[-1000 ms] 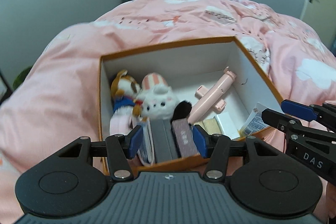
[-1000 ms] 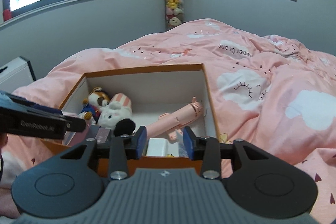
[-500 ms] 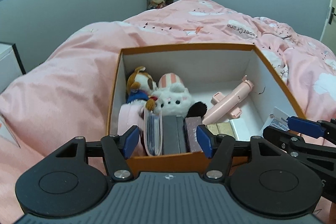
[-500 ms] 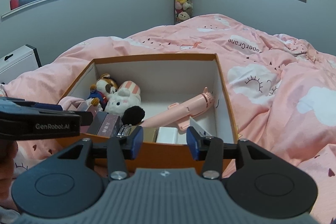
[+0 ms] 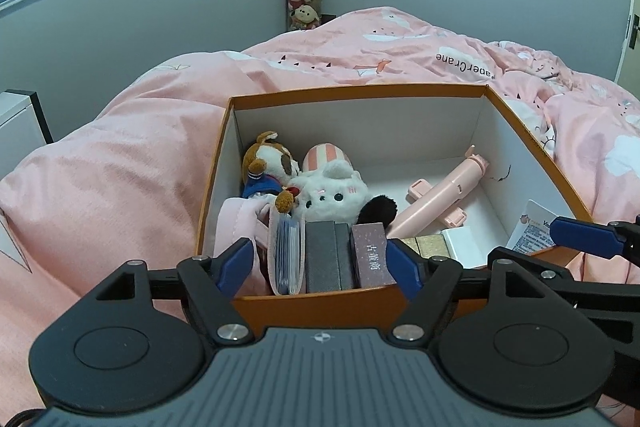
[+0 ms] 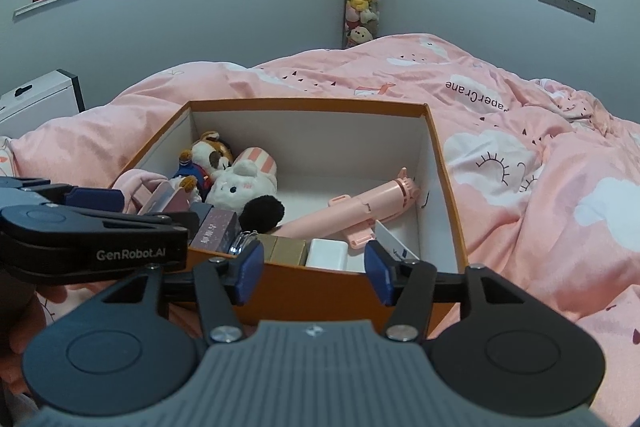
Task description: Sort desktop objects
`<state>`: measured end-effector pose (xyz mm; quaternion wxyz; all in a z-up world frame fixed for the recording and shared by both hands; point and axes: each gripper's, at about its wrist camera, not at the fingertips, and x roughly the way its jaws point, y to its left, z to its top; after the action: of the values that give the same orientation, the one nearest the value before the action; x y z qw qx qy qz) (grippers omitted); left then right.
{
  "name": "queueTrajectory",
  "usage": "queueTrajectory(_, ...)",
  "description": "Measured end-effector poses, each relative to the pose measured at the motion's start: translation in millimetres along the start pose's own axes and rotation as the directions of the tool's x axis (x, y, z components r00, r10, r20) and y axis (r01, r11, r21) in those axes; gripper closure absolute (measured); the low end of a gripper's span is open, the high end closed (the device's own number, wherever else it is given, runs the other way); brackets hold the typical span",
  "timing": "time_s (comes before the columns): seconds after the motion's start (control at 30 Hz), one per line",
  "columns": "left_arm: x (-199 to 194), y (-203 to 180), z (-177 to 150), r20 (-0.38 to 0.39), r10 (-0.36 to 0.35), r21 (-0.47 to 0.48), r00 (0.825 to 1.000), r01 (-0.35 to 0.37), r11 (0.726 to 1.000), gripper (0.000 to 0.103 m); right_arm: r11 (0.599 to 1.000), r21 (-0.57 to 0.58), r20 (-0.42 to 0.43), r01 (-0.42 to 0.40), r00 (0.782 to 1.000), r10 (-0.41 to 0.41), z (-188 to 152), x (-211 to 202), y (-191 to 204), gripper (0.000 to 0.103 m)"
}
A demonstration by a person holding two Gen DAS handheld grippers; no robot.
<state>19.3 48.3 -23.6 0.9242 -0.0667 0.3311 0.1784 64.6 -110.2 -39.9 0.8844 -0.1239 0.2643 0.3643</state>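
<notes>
An orange box (image 5: 316, 301) with white inner walls sits on a pink duvet (image 5: 120, 163), and the sorted things lie inside it. Along its near wall stand, left to right, a clear card pouch (image 5: 287, 255), a grey case (image 5: 325, 255) and a maroon carton (image 5: 371, 255), packed side by side and upright. Behind them lie two plush toys (image 5: 304, 183) and a black pompom (image 5: 378, 209); a pink plane-shaped toy (image 5: 442, 195) lies slantwise across the floor toward the far right corner, with a white block (image 6: 327, 254) and gold boxes (image 6: 282, 249) near it. The left gripper (image 5: 320, 261) hovers at the near rim with its jaws spread wide, having just been opening; the upright row shows between them but the pads press on nothing. The right gripper (image 6: 314, 271) hangs at the near wall toward the right end, its jaws parted and also just opening, and empty. The packing looks nearly complete, so this seems a release or a pause before the next pick. To do it well, both hands should probably lift straight clear of the rim, so a finger does not catch the cardboard or tip the upright row, and keep apart from each other since they sit close together.
</notes>
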Motion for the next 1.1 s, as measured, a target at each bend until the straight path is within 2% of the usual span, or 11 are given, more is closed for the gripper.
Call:
queueTrajectory(0.37,3.2,-6.2,-2.3,-0.013,0.034,0.04,0.999,-0.034,0.999,0.015,1.0,-0.006,0.005,0.006,1.0,-0.006,-3.3,2.0,-1.3,0.044)
queueTrajectory(1.1,6.4,-5.7,-3.1,-0.017,0.039,0.054,0.999,-0.038,0.998,0.014,1.0,-0.004,0.007,0.004,1.0,-0.004,-4.7,2.2,-2.6,0.041)
